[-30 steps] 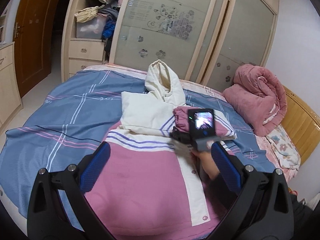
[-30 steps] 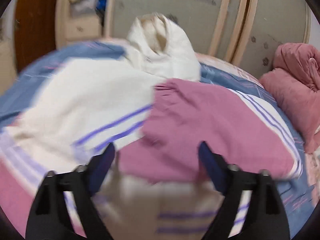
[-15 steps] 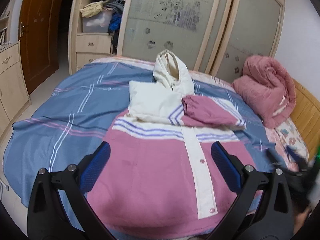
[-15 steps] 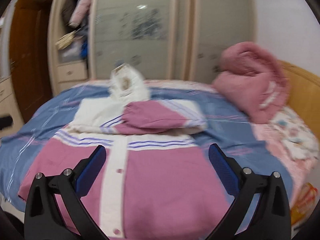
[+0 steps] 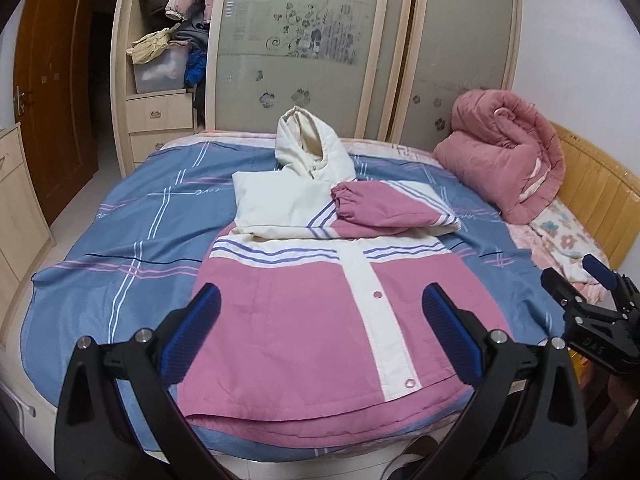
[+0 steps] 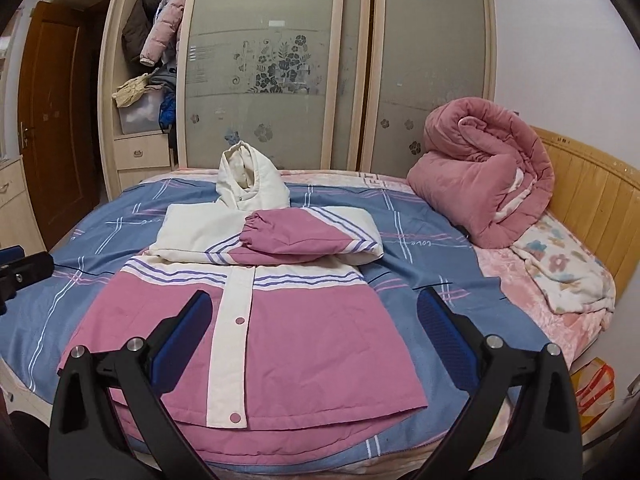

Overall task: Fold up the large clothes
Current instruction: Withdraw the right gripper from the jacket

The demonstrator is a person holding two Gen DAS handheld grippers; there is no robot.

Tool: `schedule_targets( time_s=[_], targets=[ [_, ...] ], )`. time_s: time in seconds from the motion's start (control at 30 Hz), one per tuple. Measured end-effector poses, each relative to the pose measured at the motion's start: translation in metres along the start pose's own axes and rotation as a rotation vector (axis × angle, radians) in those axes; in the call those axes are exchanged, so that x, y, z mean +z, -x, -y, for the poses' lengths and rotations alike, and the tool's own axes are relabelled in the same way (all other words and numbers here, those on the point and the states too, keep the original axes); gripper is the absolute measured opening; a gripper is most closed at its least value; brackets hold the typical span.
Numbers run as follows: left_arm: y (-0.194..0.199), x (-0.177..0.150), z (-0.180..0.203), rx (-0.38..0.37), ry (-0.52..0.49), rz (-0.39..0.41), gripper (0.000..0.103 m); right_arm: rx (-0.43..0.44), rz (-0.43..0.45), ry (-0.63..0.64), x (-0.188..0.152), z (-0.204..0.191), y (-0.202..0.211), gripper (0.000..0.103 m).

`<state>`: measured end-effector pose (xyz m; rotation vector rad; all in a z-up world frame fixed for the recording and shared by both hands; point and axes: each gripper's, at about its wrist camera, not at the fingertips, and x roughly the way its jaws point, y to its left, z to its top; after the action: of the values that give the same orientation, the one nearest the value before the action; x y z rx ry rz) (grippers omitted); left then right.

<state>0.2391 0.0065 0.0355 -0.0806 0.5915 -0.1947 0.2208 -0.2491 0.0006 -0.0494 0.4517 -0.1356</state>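
A pink and cream hooded jacket (image 5: 320, 320) (image 6: 280, 328) lies front up on the bed, its hood (image 5: 308, 148) pointing at the wardrobe. A pink sleeve (image 5: 380, 212) (image 6: 296, 236) is folded across the chest over the cream sleeve. My left gripper (image 5: 320, 296) hovers open over the lower body of the jacket, nothing between its blue pads. My right gripper (image 6: 314, 300) is open too, above the jacket's right half, holding nothing. Each gripper shows in the other's view: the right gripper (image 5: 592, 308) at the right edge, the left gripper (image 6: 20, 268) at the left edge.
A rolled pink quilt (image 5: 504, 160) (image 6: 480, 176) sits at the bed's right by the wooden headboard (image 6: 592, 200). A floral blanket (image 6: 560, 268) lies beside it. Behind the blue plaid sheet (image 5: 132, 240) stands a wardrobe (image 5: 312, 60) with frosted doors and an open clothes shelf (image 5: 168, 52).
My right gripper has pulled back from the pink sleeve toward the near edge of the bed, leaving the sleeve folded on the chest. The left gripper has backed away a little.
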Motion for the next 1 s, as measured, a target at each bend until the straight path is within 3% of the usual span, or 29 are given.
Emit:
schedule_targets(
  time_s=[0.47,1.0],
  targets=[
    [-0.004,-0.002,0.005,0.012,-0.05,-0.018,0.101,-0.007,0.004,-0.001,0.002,-0.004,0.002,0.102],
    [-0.018,-0.001,0.0,0.004,-0.035,-0.034,0.101,0.003,-0.005,-0.004,0.001,-0.006,-0.011,0.102]
  ],
)
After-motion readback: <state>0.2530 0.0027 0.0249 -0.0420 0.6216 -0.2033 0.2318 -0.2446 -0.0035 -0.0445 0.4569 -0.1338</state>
